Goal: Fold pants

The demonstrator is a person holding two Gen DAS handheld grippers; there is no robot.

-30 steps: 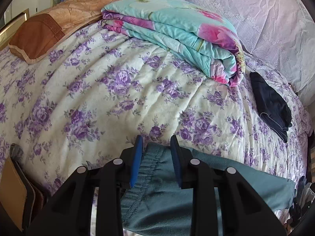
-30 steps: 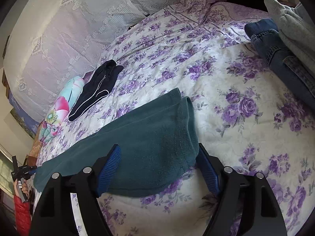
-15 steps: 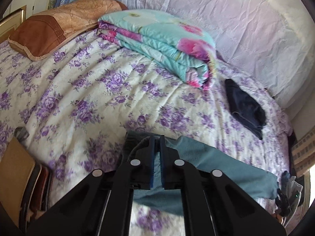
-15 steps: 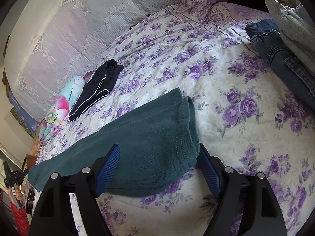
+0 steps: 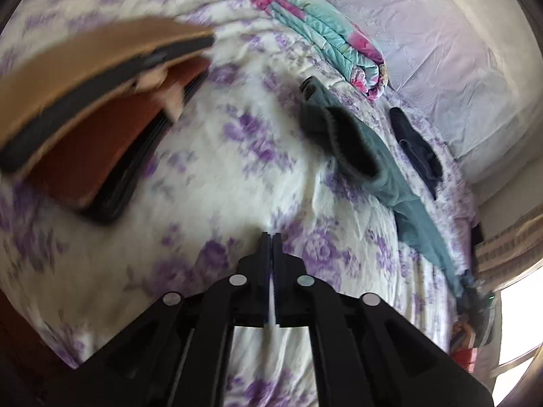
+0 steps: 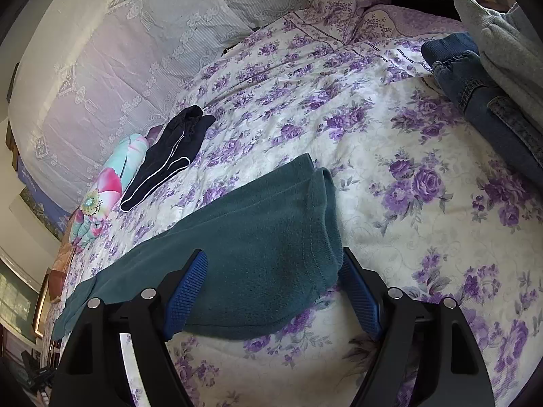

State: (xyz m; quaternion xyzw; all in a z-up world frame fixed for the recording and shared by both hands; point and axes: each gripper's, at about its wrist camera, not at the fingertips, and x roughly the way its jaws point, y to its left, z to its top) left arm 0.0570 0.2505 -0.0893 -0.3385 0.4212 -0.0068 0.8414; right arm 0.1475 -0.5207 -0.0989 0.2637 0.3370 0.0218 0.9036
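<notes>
The bed [image 6: 390,176], spread with a purple-flowered cover, serves as the folding surface, and the spare things sit pushed to its edges, likely to keep the middle free: a folded turquoise quilt [image 5: 325,34] at the far side against the lace-covered wall, jeans [image 6: 482,101] and a grey garment [image 6: 492,34] at the far right, and a small dark garment [image 6: 169,156] lying flat near the quilt. The teal pants [image 6: 244,247] stretch in a long strip across the near part of the bed, both legs stacked one on the other, which suggests the lengthwise fold is done and the crosswise fold remains. In the left wrist view the waistband end [image 5: 342,139] lies bunched and part turned over, well apart from the left gripper [image 5: 270,237], whose jaws have just closed fully with only flowered cover beyond them and no cloth between. The right gripper [image 6: 271,291] rests wide open with the leg hems lying between its blue pads [image 6: 190,288], not pinched, seemingly poised to take that end. The view from the left hand is blurred.
</notes>
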